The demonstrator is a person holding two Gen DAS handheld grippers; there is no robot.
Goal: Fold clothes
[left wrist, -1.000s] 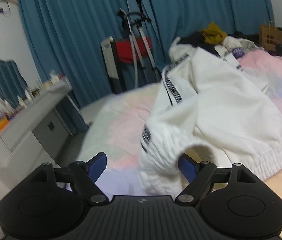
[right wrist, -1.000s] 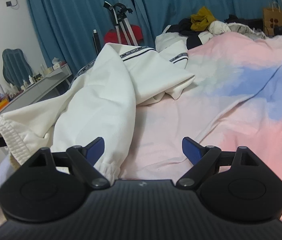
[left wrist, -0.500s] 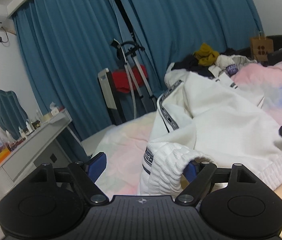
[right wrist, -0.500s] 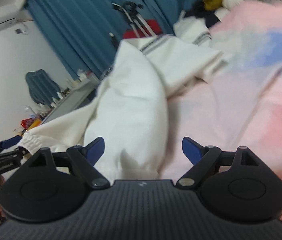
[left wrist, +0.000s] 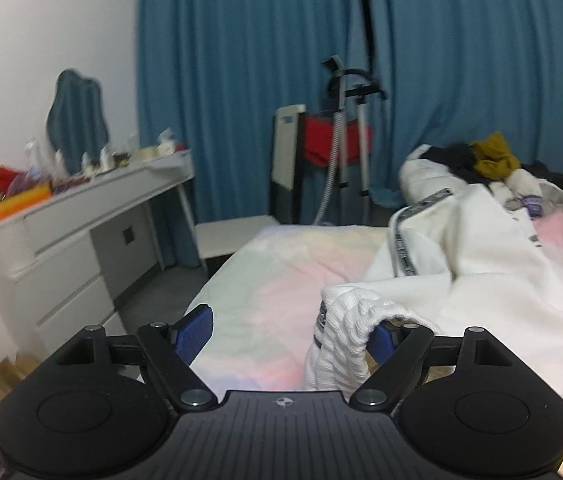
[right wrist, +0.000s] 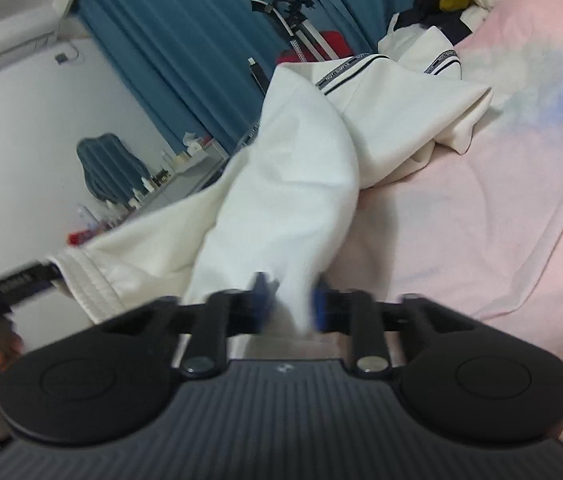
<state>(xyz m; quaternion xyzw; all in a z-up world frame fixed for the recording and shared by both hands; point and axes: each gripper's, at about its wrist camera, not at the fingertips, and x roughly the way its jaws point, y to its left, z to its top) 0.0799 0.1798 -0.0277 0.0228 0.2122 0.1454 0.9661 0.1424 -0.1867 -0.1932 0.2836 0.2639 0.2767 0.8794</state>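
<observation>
Right gripper (right wrist: 289, 300) jaws, wide apart a second ago, now pinch hem of white sweatshirt (right wrist: 301, 184). Left gripper (left wrist: 289, 330) jaws apart, ribbed cuff (left wrist: 351, 332) draped over one finger. Sweatshirt on bed (right wrist: 481, 208), rumpled, unfolded; folding remains.

My room has blue curtains (left wrist: 249, 92) across the far wall, a white wall (left wrist: 21, 40) and a grey drawer desk (left wrist: 73, 240) at left.
</observation>
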